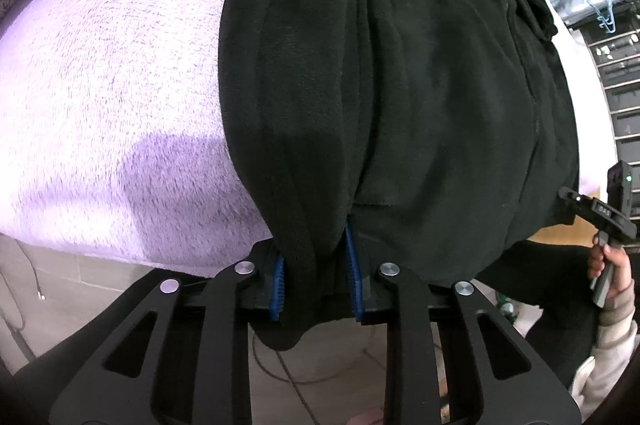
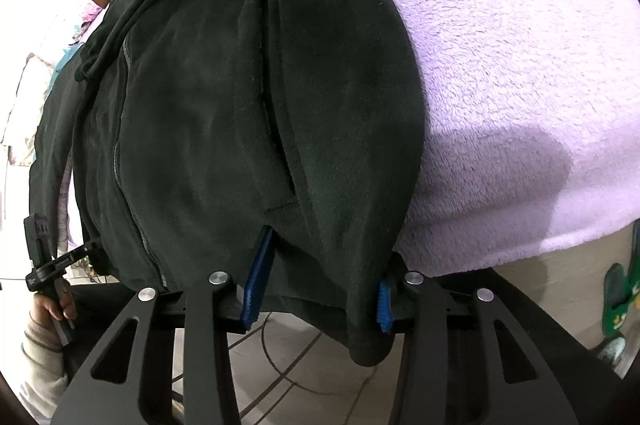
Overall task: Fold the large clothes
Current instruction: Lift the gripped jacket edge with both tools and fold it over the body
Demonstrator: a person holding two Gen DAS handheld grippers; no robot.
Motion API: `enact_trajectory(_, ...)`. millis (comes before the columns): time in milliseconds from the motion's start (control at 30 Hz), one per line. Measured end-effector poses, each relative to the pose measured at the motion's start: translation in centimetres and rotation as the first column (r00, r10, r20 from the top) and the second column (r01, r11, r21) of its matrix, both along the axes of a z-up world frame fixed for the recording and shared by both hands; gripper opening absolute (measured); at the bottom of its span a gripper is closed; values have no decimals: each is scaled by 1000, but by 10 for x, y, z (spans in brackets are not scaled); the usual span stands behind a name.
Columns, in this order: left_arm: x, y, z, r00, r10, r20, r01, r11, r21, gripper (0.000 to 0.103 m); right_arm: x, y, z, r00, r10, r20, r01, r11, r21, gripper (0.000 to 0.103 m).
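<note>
Clamping down at the near edge now, the left gripper (image 1: 316, 277) has its ribbed blue pads (image 1: 279, 279) squeezed narrow on a thick bunched fold of the black fleece jacket (image 1: 400, 85), the hem drooping in a soft lobe below the jaws. Same story on the other side: the right gripper (image 2: 318, 293) pinches a wider wad of that fleece between its blue pads (image 2: 256, 281), a rounded corner hanging down past them. Black slotted linkage arms with silver rivets fan out underneath each claw. A hand (image 1: 612, 267) in a pale knitted cuff grips the handle off to the side. Further out, the jacket (image 2: 240, 105) lies spread on a fluffy lilac blanket (image 1: 108, 85), plush nap matte and dense, a grey zipper line (image 2: 120, 145) running up its front, a slit pocket beside it, a drawcord bunched near the collar. Beyond, the blanket (image 2: 520, 45) stretches away, shaggy and pale. Far back, a blue wire hanger (image 1: 602, 7) hangs.
</note>
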State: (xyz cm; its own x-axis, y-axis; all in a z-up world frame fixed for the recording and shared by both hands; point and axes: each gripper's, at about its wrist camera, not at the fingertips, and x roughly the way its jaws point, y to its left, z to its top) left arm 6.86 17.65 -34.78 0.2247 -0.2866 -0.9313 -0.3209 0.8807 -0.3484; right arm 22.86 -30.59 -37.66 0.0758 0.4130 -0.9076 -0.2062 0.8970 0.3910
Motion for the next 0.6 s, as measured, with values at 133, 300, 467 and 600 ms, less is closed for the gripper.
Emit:
enact_trajectory(133, -4, 1, 4, 1000, 0, 5, 0, 1000, -8, 15, 0, -2, 2, 1000, 7, 3, -7, 1000, 14, 31)
enact_trajectory(300, -10, 0, 11, 1000, -2, 22, 3, 999, -42, 12, -2, -6, 8, 1000, 18, 7, -19, 998, 57, 21)
enact_trajectory(467, -16, 4, 24, 998, 15, 68, -8, 994, -106, 11, -3, -11, 16, 1000, 16, 12, -18, 992, 123, 16)
enact_trajectory(600, -21, 13, 32, 993, 58, 104, -38, 982, -186, 11, -2, -18, 25, 1000, 4, 18, -8, 977, 212, 15)
